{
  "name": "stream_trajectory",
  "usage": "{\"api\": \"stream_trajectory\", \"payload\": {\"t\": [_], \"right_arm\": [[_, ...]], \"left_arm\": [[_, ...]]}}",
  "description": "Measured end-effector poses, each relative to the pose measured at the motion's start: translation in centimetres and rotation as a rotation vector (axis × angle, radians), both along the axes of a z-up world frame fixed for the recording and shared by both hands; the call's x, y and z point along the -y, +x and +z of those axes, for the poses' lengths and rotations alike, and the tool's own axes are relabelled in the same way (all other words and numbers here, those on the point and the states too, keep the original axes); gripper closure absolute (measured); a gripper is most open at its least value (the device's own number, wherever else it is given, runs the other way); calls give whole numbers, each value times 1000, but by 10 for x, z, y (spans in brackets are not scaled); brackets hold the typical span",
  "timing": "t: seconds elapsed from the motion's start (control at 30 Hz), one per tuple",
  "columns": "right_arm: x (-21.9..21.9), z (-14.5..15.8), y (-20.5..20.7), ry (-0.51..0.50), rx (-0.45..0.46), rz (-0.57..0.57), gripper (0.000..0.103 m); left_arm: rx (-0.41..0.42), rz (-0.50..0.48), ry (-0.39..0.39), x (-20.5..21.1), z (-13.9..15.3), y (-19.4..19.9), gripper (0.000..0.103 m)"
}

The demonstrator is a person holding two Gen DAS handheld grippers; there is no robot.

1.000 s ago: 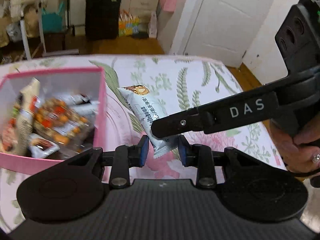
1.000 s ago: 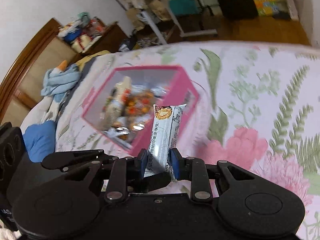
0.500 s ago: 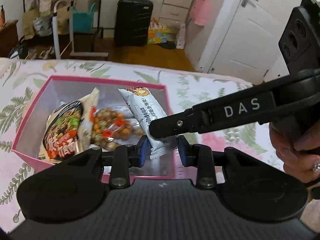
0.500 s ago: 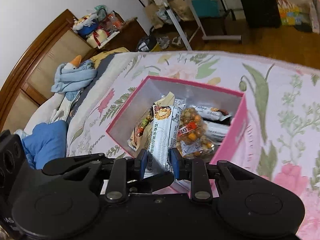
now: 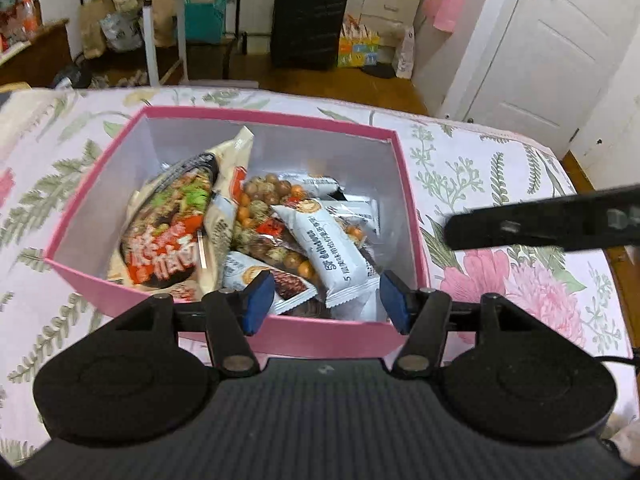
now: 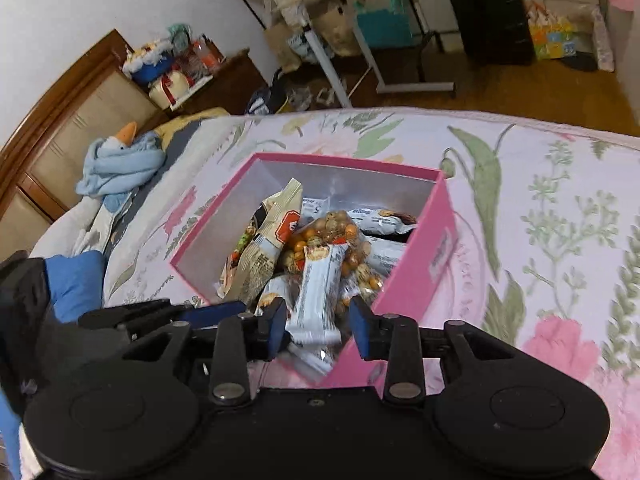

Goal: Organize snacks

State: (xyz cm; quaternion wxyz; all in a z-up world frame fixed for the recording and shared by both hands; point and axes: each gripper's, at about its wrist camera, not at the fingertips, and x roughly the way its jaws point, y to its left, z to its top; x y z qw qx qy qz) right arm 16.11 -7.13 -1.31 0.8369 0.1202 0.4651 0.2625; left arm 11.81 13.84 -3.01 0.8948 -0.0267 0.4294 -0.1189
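Evidently the sorting is nearing its end. Both tongs are hovering over the pink box (image 5: 256, 336) on the flowered bed (image 5: 500, 168), their jaws opening. The left tongs (image 5: 326, 300) are gaping wide, gripping nothing, as a white snack bar (image 5: 332, 252) is lying on the pile inside. The right tongs (image 6: 318, 322) are letting go of a second bar (image 6: 318, 292), which is slipping down between the parted pads. No loose snacks are showing on the bedspread.
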Motion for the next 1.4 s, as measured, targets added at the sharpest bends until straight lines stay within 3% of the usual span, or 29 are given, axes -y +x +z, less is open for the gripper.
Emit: {"api": "stream_trajectory", "payload": {"t": [0.2, 0.5, 0.97, 1.1, 1.17, 1.23, 1.4], "right_arm": [[22, 24, -47, -82, 93, -33, 58], [49, 46, -133, -163, 252, -208, 50], [44, 26, -192, -297, 323, -407, 45], [37, 20, -199, -344, 336, -429, 43], [35, 19, -200, -367, 337, -439, 17], [35, 19, -202, -376, 351, -447, 13], [35, 19, -204, -411, 352, -488, 9]], "left_arm": [[53, -26, 29, 3, 21, -24, 41], [104, -60, 30, 12, 42, -59, 35], [167, -85, 35, 39, 50, -103, 28], [186, -80, 44, 45, 48, -112, 20], [196, -76, 50, 48, 45, -115, 15], [207, -76, 56, 50, 44, -118, 8], [244, -52, 95, 54, 44, -124, 3]]}}
